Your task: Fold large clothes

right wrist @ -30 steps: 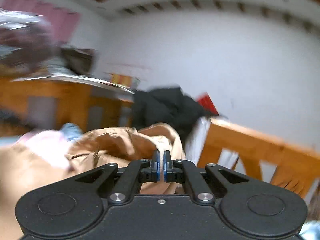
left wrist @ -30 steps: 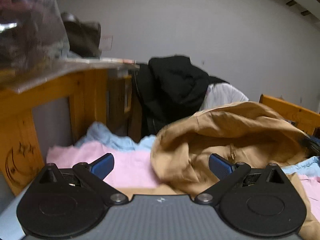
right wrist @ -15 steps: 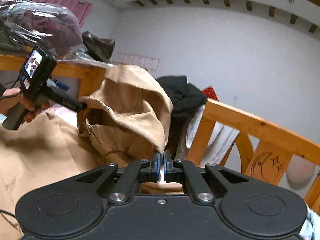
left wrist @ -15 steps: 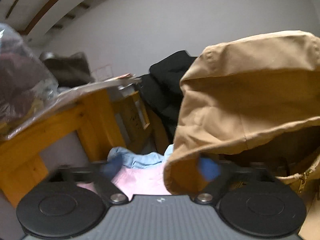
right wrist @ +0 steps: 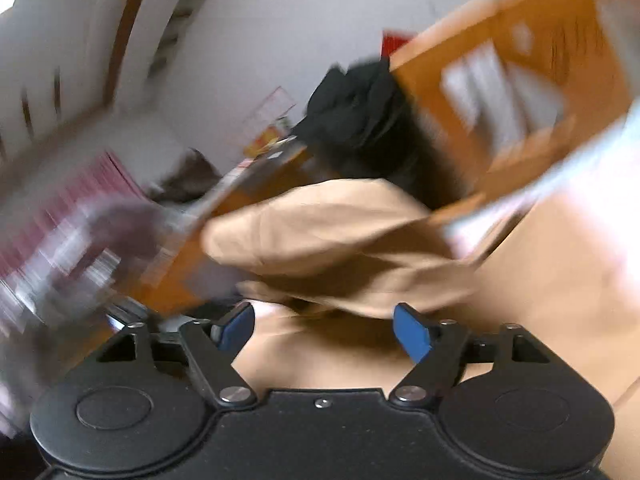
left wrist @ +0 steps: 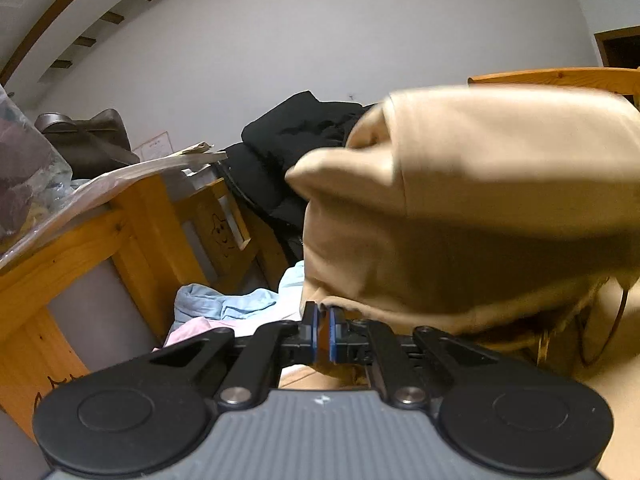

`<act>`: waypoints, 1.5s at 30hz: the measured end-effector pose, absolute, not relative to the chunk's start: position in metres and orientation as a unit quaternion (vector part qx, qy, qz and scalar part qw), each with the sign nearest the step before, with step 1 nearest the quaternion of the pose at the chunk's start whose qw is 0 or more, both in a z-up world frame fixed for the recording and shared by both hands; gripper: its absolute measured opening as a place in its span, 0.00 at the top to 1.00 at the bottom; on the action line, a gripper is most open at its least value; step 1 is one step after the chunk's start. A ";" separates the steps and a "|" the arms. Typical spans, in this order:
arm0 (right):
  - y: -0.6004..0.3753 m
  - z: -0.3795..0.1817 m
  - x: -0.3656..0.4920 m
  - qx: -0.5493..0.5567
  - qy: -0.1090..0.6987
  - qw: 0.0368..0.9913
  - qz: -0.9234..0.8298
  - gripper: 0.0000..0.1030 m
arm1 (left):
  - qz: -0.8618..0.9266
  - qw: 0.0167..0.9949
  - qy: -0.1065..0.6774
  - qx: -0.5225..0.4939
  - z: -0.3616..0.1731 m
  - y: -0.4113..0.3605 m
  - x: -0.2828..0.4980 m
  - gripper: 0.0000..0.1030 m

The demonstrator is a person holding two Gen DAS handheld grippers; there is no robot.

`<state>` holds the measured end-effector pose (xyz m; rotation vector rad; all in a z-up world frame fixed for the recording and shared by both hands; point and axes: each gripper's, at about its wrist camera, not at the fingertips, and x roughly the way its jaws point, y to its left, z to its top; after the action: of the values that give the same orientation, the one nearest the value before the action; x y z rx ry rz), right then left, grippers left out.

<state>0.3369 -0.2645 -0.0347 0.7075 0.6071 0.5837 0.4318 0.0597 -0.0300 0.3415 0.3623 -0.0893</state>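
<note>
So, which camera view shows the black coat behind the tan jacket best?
The left wrist view. There the black coat is fairly sharp, draped by the wooden bed frame, partly hidden by the tan jacket. The right wrist view shows it only as a dark, motion-blurred shape above the jacket.

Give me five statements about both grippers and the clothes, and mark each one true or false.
1. The left gripper is shut on the tan jacket. True.
2. The right gripper is shut. False: its jaws stand wide apart, with tan cloth beyond the gap.
3. A black garment hangs behind the tan jacket. True.
4. The crumpled cloth left of the left gripper is green. False: it is light blue, with pink beside it.
5. The right wrist view is sharp. False: it is heavily blurred, though the tan jacket can still be made out.
</note>
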 end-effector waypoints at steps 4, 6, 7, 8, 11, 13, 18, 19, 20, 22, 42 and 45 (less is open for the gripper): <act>-0.240 -0.066 0.354 0.431 0.278 0.816 0.267 0.18 | -0.042 0.967 0.193 0.163 -0.032 0.061 0.427 0.95; -0.231 -0.087 0.359 0.490 0.284 0.787 0.245 0.18 | -0.043 0.965 0.198 0.168 -0.034 0.061 0.424 0.95; -0.232 -0.093 0.359 0.514 0.285 0.773 0.238 0.24 | -0.044 0.964 0.199 0.169 -0.035 0.062 0.421 0.95; -0.231 -0.097 0.360 0.531 0.286 0.764 0.230 0.32 | -0.044 0.964 0.201 0.171 -0.037 0.062 0.420 0.95; -0.231 -0.083 0.364 0.513 0.296 0.775 0.219 0.70 | -0.051 0.962 0.205 0.174 -0.040 0.065 0.413 0.95; -0.234 -0.065 0.370 0.492 0.298 0.788 0.221 0.83 | -0.059 0.960 0.214 0.172 -0.041 0.068 0.407 0.94; -0.246 -0.013 0.407 0.465 0.300 0.801 0.227 0.94 | -0.089 0.954 0.249 0.141 -0.046 0.081 0.369 0.91; -0.248 -0.004 0.415 0.459 0.302 0.803 0.230 0.95 | -0.101 0.954 0.247 0.136 -0.046 0.083 0.353 0.91; -0.249 0.006 0.424 0.453 0.303 0.805 0.234 0.95 | -0.106 0.955 0.246 0.130 -0.045 0.084 0.341 0.91; -0.250 0.019 0.434 0.440 0.308 0.808 0.244 0.95 | -0.133 0.955 0.246 0.102 -0.042 0.085 0.315 0.91; -0.275 0.019 0.432 0.443 0.322 0.785 0.290 0.97 | -0.181 0.953 0.200 0.136 -0.043 -0.031 0.402 0.70; -0.293 0.004 0.416 0.437 0.322 0.782 0.307 0.98 | -0.215 0.939 0.237 0.122 -0.048 -0.011 0.380 0.61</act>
<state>0.4160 -0.2934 0.0037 0.9426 0.6952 0.6618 0.3803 -0.0111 -0.0480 0.2497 0.4840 -0.4396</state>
